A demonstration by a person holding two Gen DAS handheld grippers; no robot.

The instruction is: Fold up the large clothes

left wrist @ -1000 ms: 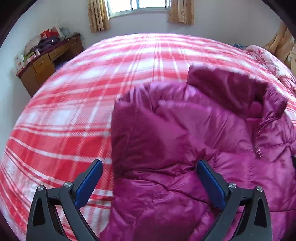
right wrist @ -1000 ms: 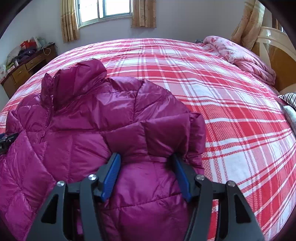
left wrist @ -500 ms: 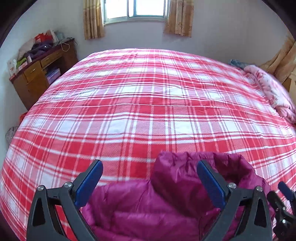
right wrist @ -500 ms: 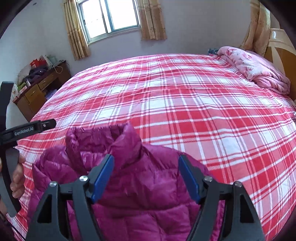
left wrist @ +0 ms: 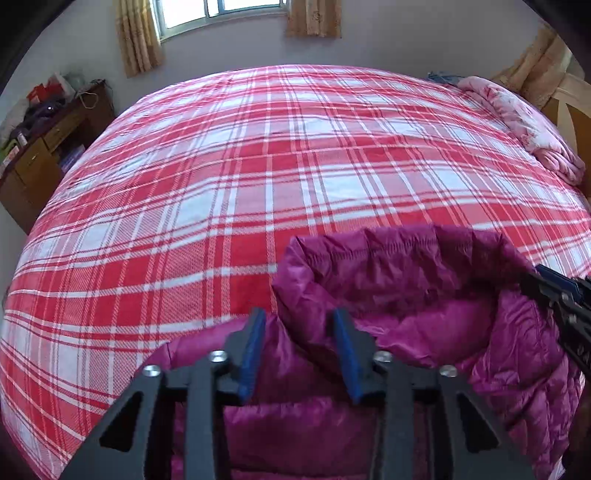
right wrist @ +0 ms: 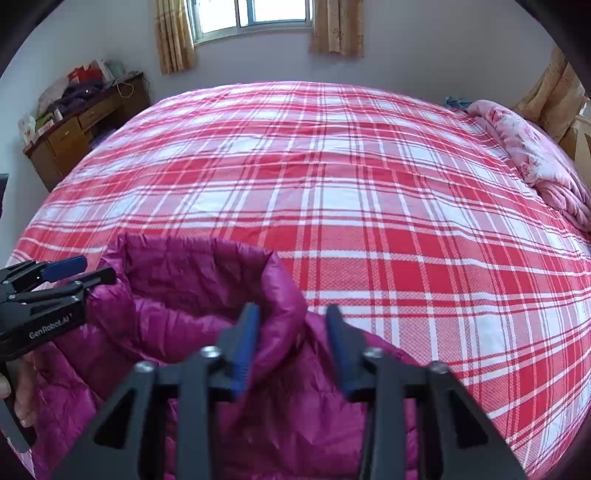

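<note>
1. Jacket (left wrist: 424,332), a magenta padded one, lies at the near edge of the bed (left wrist: 277,166), directly under and in front of both pairs of jaws.
2. The left gripper (left wrist: 299,325) has its jaws closing. The fabric at the left end of the collar (left wrist: 406,251) is between the blue pads (left wrist: 253,350). I cannot tell if the pads already press on it.
3. The right gripper (right wrist: 291,321) also has its jaws closing. The right end of the collar (right wrist: 192,258) goes between them, close to the left pad, and a gap shows at the right pad, so no firm pinch is visible.
4. The collar stands up as a curved wall between the two grippers, open toward the cameras.
5. In the right wrist view, the left gripper (right wrist: 79,269) comes in from the left edge and its tips touch the far-left side of the collar. A hand (right wrist: 22,391) holds its handle.
6. In the left wrist view, the right gripper (left wrist: 550,280) shows at the right edge, at the collar's other end.
7. Beyond the jaws, the red and white plaid bedcover is bare up to a pink quilt (left wrist: 524,129), which lies far right.
8. A wooden desk (right wrist: 81,122) with clutter stands far left, under a window (right wrist: 251,14) with curtains.
</note>
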